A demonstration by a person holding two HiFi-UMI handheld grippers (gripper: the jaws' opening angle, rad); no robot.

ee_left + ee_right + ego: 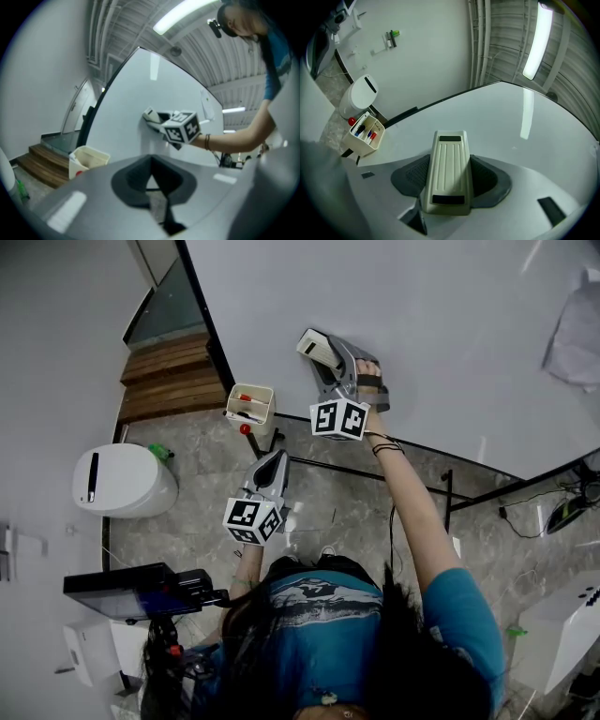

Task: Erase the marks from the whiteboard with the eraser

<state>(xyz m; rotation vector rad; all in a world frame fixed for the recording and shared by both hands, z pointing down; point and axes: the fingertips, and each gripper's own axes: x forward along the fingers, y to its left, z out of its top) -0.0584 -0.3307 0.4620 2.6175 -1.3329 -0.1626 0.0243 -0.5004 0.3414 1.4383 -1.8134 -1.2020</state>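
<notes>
Cream plastic fills your right gripper (324,356): its jaws are clamped on the eraser (449,173), which lies lengthwise between them with its ribbed back to the camera. In the head view the eraser is in the upper middle of the frame and looks pressed flat against the whiteboard (450,315), close to the board's lower edge. It is just right of the small marker tray (251,405) hanging at the board's corner. Your left gripper (272,465) hangs lower, at the centre of the frame and well off the board, its jaws drawn together to a point with nothing between them. As for progress, no view shows a mark on the board; the white surface around the eraser reads clean. So the wiping looks done, or nearly so, here. The far right of the board runs out of frame, so that part is yours to check.
</notes>
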